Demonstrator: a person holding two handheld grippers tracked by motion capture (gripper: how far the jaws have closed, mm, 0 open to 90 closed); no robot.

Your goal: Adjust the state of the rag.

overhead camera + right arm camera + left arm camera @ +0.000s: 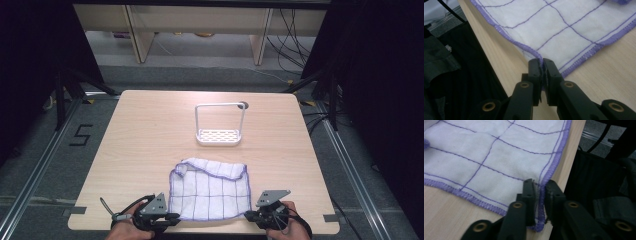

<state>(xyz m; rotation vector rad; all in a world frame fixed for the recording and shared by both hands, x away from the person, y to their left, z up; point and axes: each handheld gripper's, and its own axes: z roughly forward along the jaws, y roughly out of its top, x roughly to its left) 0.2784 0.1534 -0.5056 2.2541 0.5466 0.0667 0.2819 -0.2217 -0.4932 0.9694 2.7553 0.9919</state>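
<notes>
While clamped on the near corners of the white cloth [210,187] at the table [150,130] front edge, held it flat: left gripper [539,195] pinching the purple hem, though perhaps loosely; right gripper [542,72] pressed shut on the opposite corner.

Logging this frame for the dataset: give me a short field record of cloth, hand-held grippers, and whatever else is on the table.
cloth: white with purple grid and hem, lying at the table's near edge, far-left corner folded over
left hand-held gripper: jaws pinch the cloth's near-left corner
right hand-held gripper: jaws pinch the cloth's near-right corner
rack: white, tall hoop handle, upright beyond the cloth, apart from it
table: light wood
</notes>
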